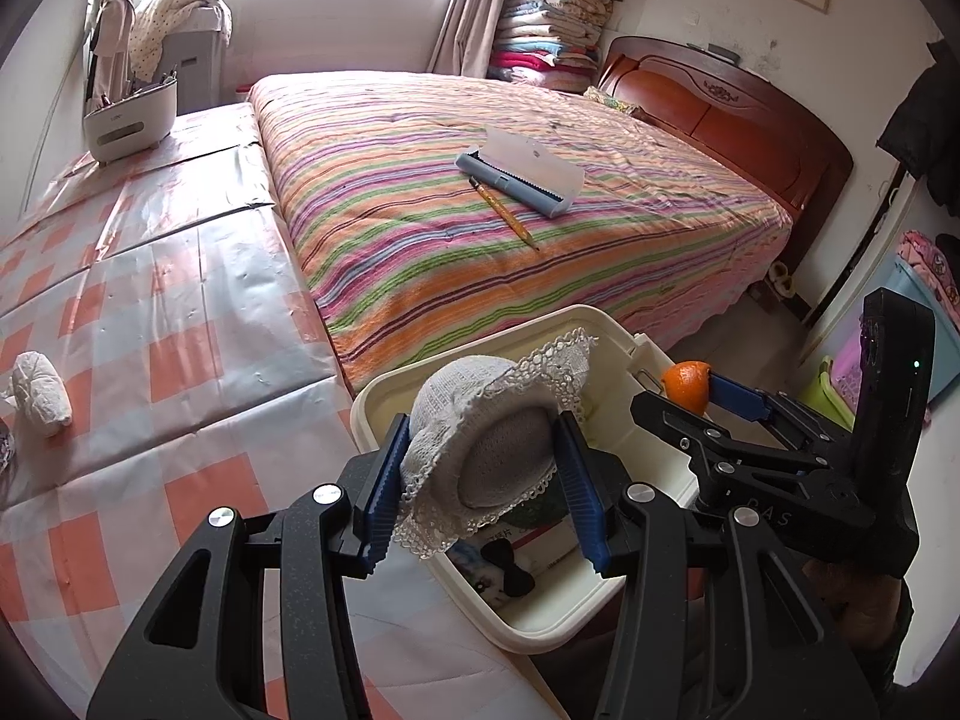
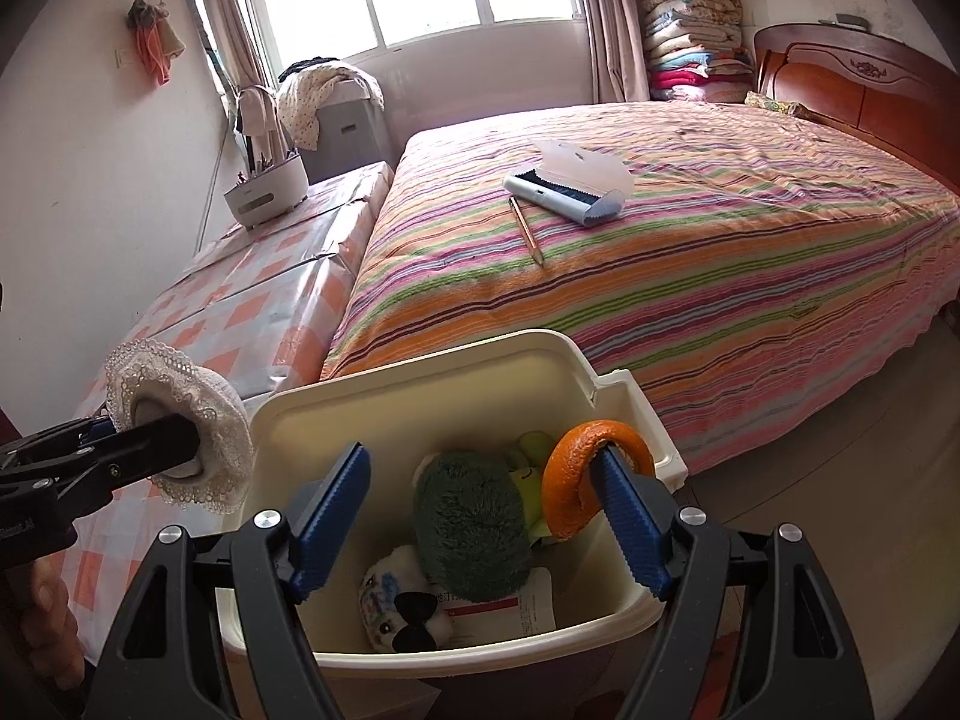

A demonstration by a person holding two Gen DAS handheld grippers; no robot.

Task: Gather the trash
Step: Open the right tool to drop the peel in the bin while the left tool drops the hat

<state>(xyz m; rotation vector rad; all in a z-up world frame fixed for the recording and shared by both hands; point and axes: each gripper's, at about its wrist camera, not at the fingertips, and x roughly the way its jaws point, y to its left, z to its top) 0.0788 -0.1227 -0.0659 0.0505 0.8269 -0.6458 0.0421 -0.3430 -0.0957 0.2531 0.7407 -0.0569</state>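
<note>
My left gripper (image 1: 483, 420) is shut on a white lace-edged cap (image 1: 510, 378), held above the near-left corner of a cream bin (image 1: 390, 390). In the right wrist view the cap (image 2: 222, 468) and left gripper (image 2: 186, 441) sit just left of the bin (image 2: 420, 372). My right gripper (image 2: 480, 451) stands open over the bin. A curled orange peel (image 2: 570, 480) hangs on its right finger; the left pad is well clear of it. The left wrist view shows that gripper (image 1: 677, 391) with the peel (image 1: 687, 384) over the bin's far right rim. A crumpled white paper (image 1: 39, 387) lies on the checked cover.
Inside the bin lie a green plush (image 2: 474, 516), a small white toy (image 2: 396, 600) and a paper packet (image 2: 504, 606). A pencil (image 1: 504, 213) and an open pencil case (image 1: 522, 177) rest on the striped bed. A white holder (image 1: 129, 120) stands far left.
</note>
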